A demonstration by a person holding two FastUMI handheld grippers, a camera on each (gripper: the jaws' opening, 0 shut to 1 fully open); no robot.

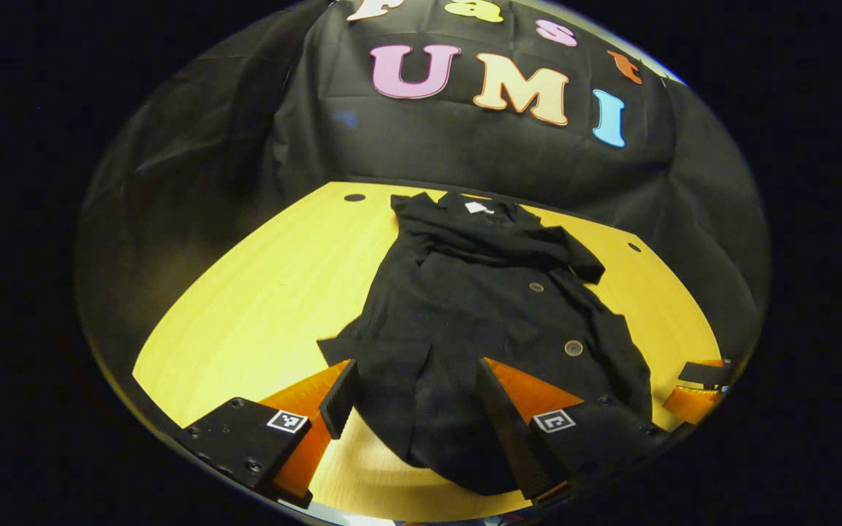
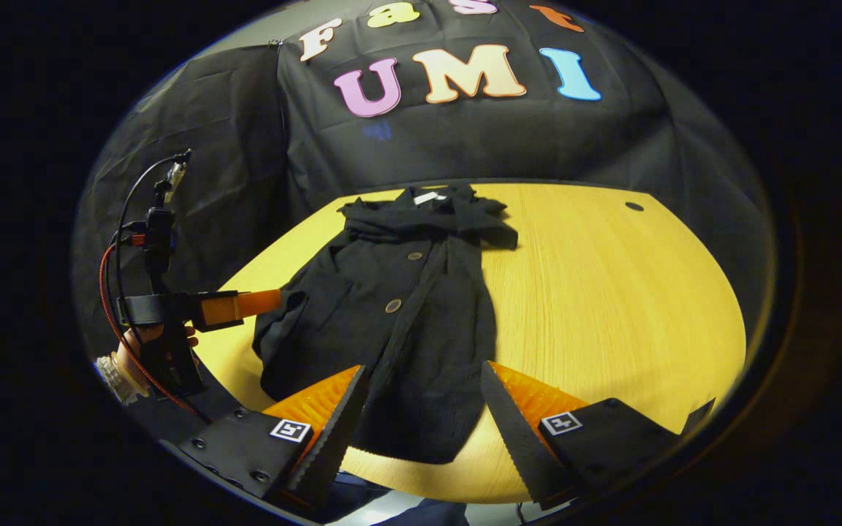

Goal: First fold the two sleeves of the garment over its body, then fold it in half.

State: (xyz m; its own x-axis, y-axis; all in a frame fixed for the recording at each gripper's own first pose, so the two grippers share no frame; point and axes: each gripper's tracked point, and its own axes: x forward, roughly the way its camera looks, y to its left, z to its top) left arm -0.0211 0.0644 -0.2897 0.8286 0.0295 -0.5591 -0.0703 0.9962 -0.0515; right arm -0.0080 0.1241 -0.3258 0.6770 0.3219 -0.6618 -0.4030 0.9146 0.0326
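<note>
Left gripper view looks down a yellow wooden desk toward a black cloth wall. A black garment lies lengthwise on the desk, collar at the far end with a small white label showing, hem hanging near the close edge. Both sleeves are already laid across the chest, forming a crumpled band just below the collar. Round buttons run down the front; one large button sits low on the right side. The left gripper hovers at the near hem with its jaws spread wide apart, released, one finger on each side of the lower cloth and neither pressing it. At the far right edge of this view, the tip of the other gripper peeks in.

Right gripper view shows the same garment from the right, lying on the left half of the desk, with bare wood to its right. The right gripper also hangs over the near hem, jaws wide apart and holding nothing. At the left, a hand holds the left gripper, with a red cable looping beside it; whether its tip touches the garment's left edge cannot be told.
</note>
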